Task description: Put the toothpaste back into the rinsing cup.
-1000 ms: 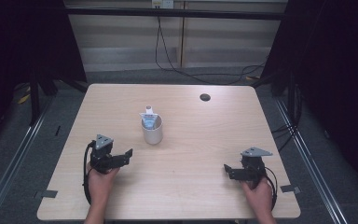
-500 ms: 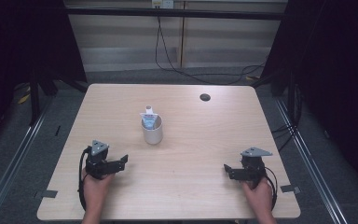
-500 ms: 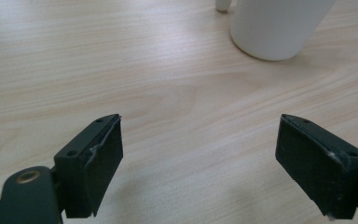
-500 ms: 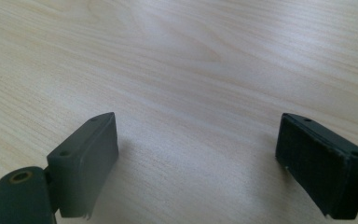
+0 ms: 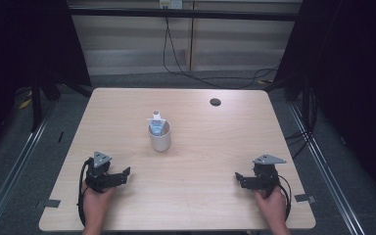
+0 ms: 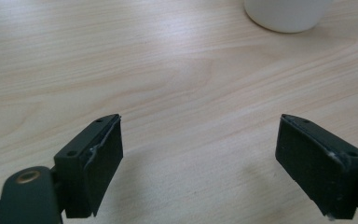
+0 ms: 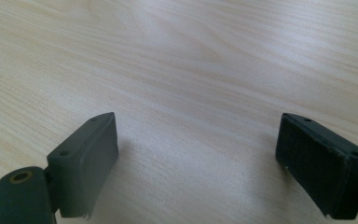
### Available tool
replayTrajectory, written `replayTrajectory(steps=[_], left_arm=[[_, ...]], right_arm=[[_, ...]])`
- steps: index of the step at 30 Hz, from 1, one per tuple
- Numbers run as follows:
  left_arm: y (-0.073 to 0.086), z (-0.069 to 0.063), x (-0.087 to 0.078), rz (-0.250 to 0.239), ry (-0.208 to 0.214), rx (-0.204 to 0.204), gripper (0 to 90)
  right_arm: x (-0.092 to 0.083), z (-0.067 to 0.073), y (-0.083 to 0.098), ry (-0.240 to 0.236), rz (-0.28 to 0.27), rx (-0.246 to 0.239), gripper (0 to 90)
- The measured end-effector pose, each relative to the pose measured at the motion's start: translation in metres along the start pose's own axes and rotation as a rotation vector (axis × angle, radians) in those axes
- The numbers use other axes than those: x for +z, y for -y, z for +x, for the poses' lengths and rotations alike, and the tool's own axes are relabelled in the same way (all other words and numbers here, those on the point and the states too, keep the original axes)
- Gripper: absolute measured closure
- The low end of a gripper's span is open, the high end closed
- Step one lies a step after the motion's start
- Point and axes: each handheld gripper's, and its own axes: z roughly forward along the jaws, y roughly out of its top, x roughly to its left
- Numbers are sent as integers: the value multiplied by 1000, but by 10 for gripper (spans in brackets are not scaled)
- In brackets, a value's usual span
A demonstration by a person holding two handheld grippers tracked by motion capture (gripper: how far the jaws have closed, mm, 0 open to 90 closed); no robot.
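Both pairs of jaws stand wide apart over bare wood, holding nothing. The white cup (image 5: 159, 139) stands upright ahead of the left gripper (image 5: 123, 175), the nearer one; the right gripper (image 5: 239, 178) sits well apart.

Worktop (image 5: 200, 147): pale wood, fine lengthwise grain with darker swirl bands; small dark round spot (image 5: 215, 102) at far right. Cup (image 5: 159, 138): plain white, pale blue and white item (image 5: 156, 126) inside. Left gripper (image 5: 120, 177): black body, grey plate on top. Right gripper (image 5: 242, 179): black, grey plate. Floor (image 5: 39, 142): grey. Backdrop at sides: black.
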Motion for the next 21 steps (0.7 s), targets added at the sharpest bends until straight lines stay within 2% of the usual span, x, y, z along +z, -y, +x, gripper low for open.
replayTrajectory(steps=[12, 18, 21], left_arm=[[7, 3, 0, 17, -9, 14, 148], [6, 1, 3, 67, 4, 39, 127], [6, 2, 4, 82, 12, 35, 77]], right_arm=[[0, 0, 0, 0, -1, 0, 123], [0, 0, 0, 0, -1, -1, 124], [0, 0, 0, 0, 0, 0, 123]])
